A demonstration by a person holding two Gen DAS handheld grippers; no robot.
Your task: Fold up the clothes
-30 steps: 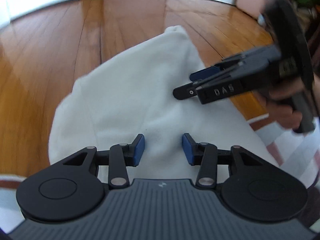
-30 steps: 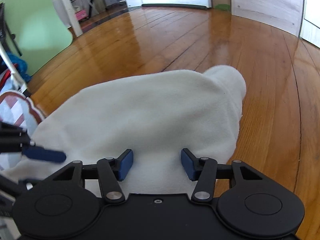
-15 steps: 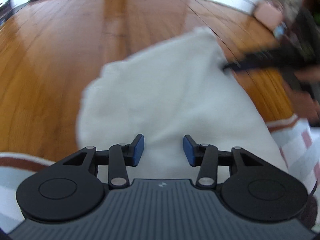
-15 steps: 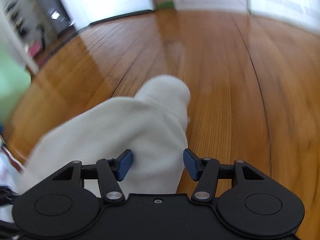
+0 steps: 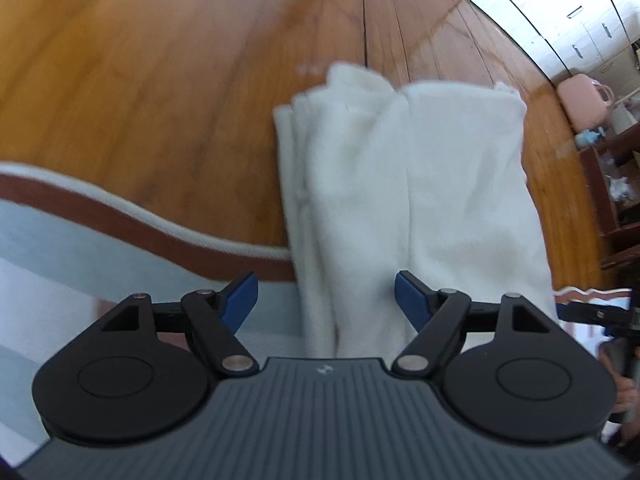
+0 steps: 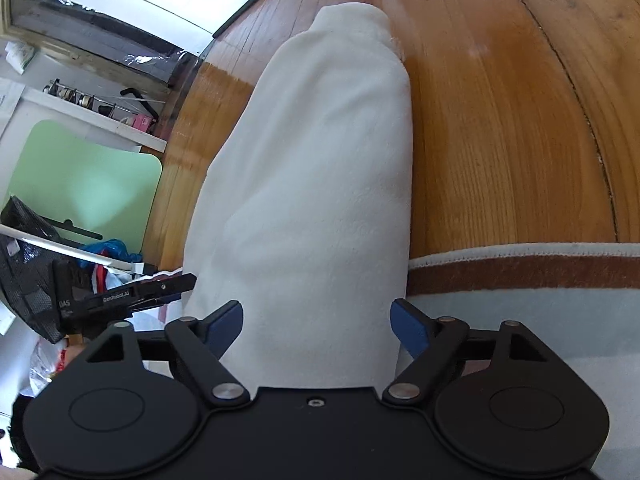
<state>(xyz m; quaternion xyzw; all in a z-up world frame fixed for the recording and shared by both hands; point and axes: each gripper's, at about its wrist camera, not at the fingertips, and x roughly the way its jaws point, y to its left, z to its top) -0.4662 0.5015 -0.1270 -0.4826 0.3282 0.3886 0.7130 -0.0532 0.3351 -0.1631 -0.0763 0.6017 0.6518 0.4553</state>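
A white fleece garment (image 5: 404, 200) lies folded into a long narrow strip, part on the wooden floor, part on a rug. It also shows in the right wrist view (image 6: 316, 184). My left gripper (image 5: 326, 298) is open just above the strip's near end, jaws wide, holding nothing. My right gripper (image 6: 316, 326) is open over the near end too, its jaws either side of the strip, empty. The left gripper also shows at the left of the right wrist view (image 6: 176, 284). The right gripper shows at the right edge of the left wrist view (image 5: 576, 312).
A pale rug with a brown border (image 5: 120, 216) lies under the near end of the garment, also in the right wrist view (image 6: 520, 276). Wooden floor (image 6: 500, 100) stretches beyond. Shelves, a green board (image 6: 80, 184) and bags stand at left; a pink case (image 5: 580, 100) at right.
Both grippers have opened wider. The views have swung round, and the garment now appears as a narrower, longer strip than the broad spread seen before.
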